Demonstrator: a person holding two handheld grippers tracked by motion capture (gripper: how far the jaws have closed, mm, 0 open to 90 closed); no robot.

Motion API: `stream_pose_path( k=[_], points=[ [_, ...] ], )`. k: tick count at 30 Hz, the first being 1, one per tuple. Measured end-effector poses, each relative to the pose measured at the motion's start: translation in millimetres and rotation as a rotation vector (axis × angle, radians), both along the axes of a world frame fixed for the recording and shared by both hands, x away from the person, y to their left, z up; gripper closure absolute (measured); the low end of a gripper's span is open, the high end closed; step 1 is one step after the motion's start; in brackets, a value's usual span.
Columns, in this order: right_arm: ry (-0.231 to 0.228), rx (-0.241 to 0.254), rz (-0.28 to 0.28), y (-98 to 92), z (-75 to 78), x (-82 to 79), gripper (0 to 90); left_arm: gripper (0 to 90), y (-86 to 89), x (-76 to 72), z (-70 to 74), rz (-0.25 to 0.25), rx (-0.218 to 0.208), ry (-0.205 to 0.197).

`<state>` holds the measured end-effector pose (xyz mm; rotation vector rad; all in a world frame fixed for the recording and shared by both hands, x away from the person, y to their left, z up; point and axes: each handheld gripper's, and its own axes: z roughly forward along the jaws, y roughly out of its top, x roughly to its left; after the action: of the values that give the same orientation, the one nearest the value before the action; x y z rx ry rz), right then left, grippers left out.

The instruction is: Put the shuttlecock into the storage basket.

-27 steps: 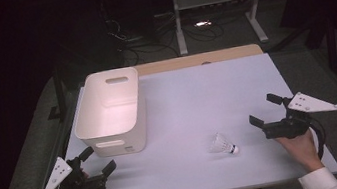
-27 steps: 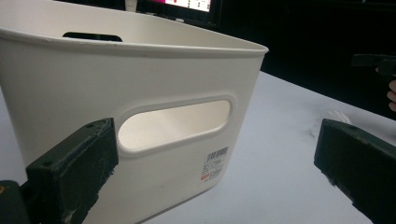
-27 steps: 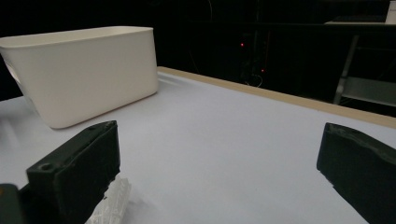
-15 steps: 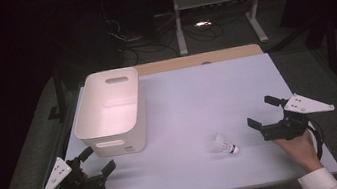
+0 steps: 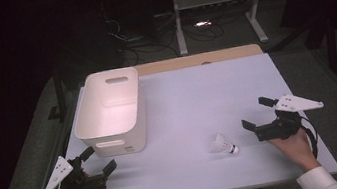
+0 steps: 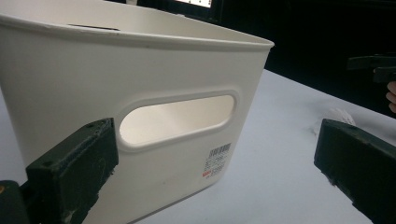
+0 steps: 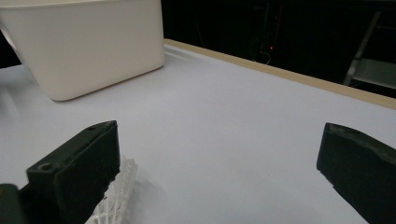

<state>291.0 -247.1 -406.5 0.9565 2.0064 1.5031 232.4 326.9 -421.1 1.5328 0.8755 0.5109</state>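
A white shuttlecock lies on its side on the white tabletop, cork end pointing right. Just right of it my right gripper stands open with nothing between its jaws. In the right gripper view the feather skirt shows beside the left jaw, and the open gripper faces across the table. A white plastic bin with handle slots stands at the left. My left gripper is open at the front left corner, and up close it faces the bin's near wall.
A wooden strip runs along the table's far edge. Beyond it, on the dark floor, stands a metal rack with cables. Bare tabletop stretches between the bin and the right gripper.
My right gripper has drifted a little left and toward the front, closer to the shuttlecock. The left gripper, bin and shuttlecock have stayed put.
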Motion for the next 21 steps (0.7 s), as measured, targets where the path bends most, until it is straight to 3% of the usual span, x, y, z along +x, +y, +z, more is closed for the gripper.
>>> stream_pose_path(
  k=[11, 21],
  points=[
    [0.039, -0.093, 0.093, 17.8, 14.7, 1.7, 0.0, 0.0, -0.7, -0.5, 0.5, -0.008, 0.000, 0.005],
    [0.071, -0.124, 0.142, 26.3, 16.1, 3.1, 0.0, 0.0, -1.7, -0.5, 0.2, -0.005, -0.013, 0.010]
  ],
)
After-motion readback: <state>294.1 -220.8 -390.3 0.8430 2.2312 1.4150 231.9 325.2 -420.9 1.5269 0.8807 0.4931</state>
